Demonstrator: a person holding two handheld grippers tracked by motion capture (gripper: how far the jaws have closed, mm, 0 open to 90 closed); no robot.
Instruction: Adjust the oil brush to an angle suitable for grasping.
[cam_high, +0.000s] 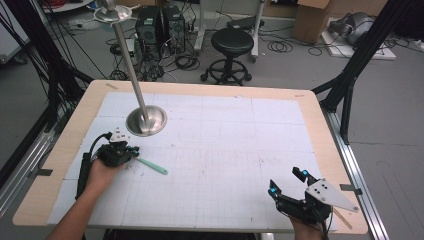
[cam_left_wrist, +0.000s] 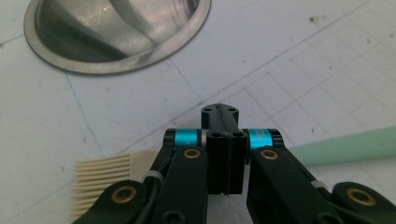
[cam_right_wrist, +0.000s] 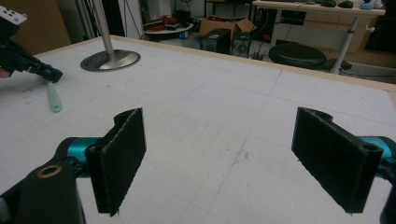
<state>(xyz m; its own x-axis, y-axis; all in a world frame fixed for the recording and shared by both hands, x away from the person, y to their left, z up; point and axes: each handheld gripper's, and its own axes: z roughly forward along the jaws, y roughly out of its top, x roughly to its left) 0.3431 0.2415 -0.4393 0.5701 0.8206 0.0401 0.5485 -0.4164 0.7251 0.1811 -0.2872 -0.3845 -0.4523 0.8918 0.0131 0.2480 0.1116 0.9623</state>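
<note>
Brush neck hidden beneath left gripper (cam_left_wrist: 219, 140), jaws pressed together above pale-bristled, mint-green-handled brush (cam_left_wrist: 345, 148); whether clamped on it, cannot tell. Just beyond, round steel stand base (cam_high: 146, 121) with slanting pole. Right gripper (cam_high: 287, 182) near front edge, jaws wide apart. White gridded table mat (cam_high: 225, 150); black stool (cam_high: 232, 41) behind.

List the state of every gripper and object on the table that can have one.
Left gripper: jaws shut, no gap between the pads, down at the brush.
Right gripper: jaws wide open, empty.
Mint-green plastic brush with pale bristles: lying flat on the mat, under the left gripper.
Shiny round-based steel stand: upright on the mat, untouched.
White gridded mat: spread flat on the wooden table.
</note>
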